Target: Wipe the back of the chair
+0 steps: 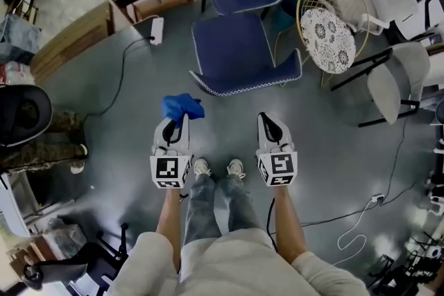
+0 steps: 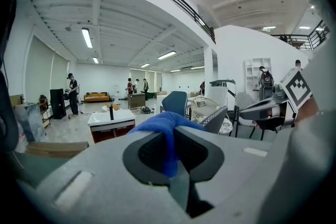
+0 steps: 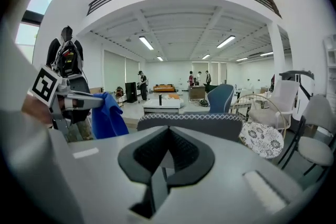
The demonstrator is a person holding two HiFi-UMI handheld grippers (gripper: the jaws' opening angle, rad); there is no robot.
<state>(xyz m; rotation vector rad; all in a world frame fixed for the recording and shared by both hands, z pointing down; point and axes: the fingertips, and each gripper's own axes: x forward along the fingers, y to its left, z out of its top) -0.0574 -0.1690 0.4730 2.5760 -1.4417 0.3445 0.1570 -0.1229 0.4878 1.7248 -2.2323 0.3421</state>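
While both forearms reach forward side by side, left gripper [image 1: 175,124] pinches a blue cloth [image 1: 182,107]; right gripper [image 1: 269,121] pressed together, empty. Blue chair [image 1: 243,55] ahead on grey floor [image 1: 222,129].

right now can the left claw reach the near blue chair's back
Probably yes: the left claw, shut on the blue cloth, has only open floor between it and the chair back ahead to its right.
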